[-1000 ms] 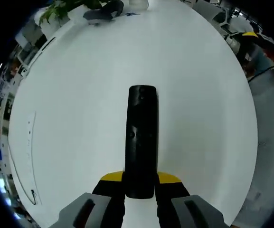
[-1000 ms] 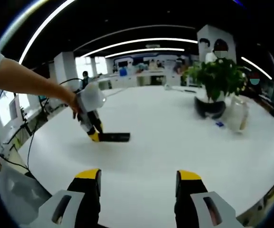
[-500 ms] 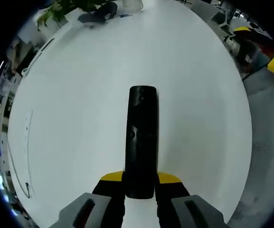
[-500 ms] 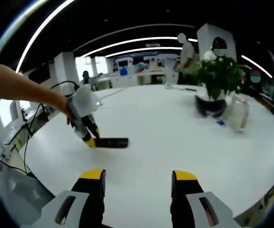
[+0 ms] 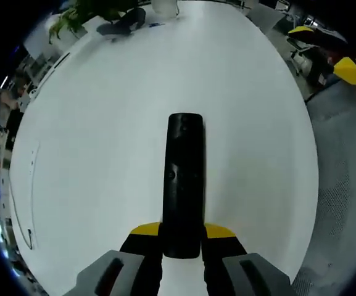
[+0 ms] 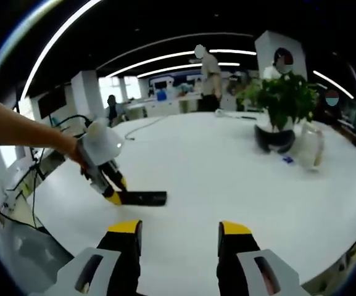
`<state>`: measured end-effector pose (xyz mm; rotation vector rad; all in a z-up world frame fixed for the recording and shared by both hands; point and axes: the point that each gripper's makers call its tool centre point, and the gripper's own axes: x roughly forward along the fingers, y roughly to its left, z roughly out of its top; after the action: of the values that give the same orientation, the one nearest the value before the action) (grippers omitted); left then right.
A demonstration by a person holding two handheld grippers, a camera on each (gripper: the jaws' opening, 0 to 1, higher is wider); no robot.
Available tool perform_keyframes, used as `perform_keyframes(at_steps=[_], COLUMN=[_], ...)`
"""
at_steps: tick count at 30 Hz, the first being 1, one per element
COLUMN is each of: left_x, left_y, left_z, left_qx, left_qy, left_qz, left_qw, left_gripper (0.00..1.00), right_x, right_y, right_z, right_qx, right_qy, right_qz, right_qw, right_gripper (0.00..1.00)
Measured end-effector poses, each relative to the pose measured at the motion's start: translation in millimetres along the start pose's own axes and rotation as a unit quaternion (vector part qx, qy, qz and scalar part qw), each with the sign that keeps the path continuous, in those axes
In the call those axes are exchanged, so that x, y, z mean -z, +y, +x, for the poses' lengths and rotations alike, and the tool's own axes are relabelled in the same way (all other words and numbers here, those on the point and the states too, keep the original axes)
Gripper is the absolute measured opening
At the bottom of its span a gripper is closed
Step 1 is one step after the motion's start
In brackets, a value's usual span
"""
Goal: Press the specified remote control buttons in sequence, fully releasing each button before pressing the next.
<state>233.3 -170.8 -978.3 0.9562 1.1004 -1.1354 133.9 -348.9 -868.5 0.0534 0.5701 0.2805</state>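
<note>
Remote control (image 5: pixel 184 179) flat on big white bench (image 5: pixel 103 154), near end clamped by left gripper (image 5: pixel 182 237), buttons facing up, far end pointing toward bench middle.

Largest first, all relative to remote:
- Bench: round-edged, white, carries everything. Thin cable-like line far off to remote's left near bench edge.
- Potted plant (image 6: pixel 282 102) in dark pot, far side of bench from remote, with clear glass vessel (image 6: pixel 308 148) just beside it.
- Left gripper (image 6: pixel 113 196): seen from right gripper view, closed on remote's end, person's forearm behind it.
- Right gripper (image 6: pixel 180 229): jaws apart, holding nothing, well apart from remote, hovering at near bench edge.

Change over last second: right gripper jaws narrowed somewhat and remote sits slightly lower and nearer in right gripper view; left grip on remote unchanged. Person walked in behind far bench edge. Reads as approach phase: remote pinned, pressing gripper closing down for a poke, no button pressed yet.

Writing: none legible on remote; buttons too dark and small to read.
</note>
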Motion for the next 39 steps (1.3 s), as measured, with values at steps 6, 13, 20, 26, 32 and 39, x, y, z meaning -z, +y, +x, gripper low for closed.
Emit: perform_keyframes(at_steps=[6, 13, 20, 26, 32, 39], left_x=[-0.6, 0.2, 1.0, 1.1, 1.5, 3.0], left_y=[-10.8, -24.4, -42.1, -55.7, -68.6, -86.0], left_z=[0, 0, -1, -2, -2, -4], left_qx=[0.001, -0.001, -0.002, -0.004, -0.005, -0.006], left_qy=[-0.003, -0.003, -0.012, -0.017, -0.019, -0.025], left_qz=[-0.007, -0.014, -0.019, -0.024, -0.030, -0.033], left_qw=[1.0000, 0.9999, 0.9998, 0.9996, 0.9994, 0.9991], left_gripper=[0.23, 0.23, 0.23, 0.23, 0.23, 0.23], right_x=[1.2, 4.1, 8.5, 13.7, 24.7, 27.0], right_y=[0, 3, 8, 12, 16, 18], right_z=[0, 0, 1, 0, 1, 0], right_qx=[-0.002, -0.008, -0.021, -0.031, -0.037, -0.043], right_qy=[0.003, 0.012, 0.026, 0.041, 0.074, 0.082], right_qz=[0.001, 0.007, 0.004, -0.001, -0.026, -0.015], right_qw=[1.0000, 0.9999, 0.9994, 0.9987, 0.9962, 0.9956], right_gripper=[0.42, 0.34, 0.21, 0.11, 0.00, 0.00])
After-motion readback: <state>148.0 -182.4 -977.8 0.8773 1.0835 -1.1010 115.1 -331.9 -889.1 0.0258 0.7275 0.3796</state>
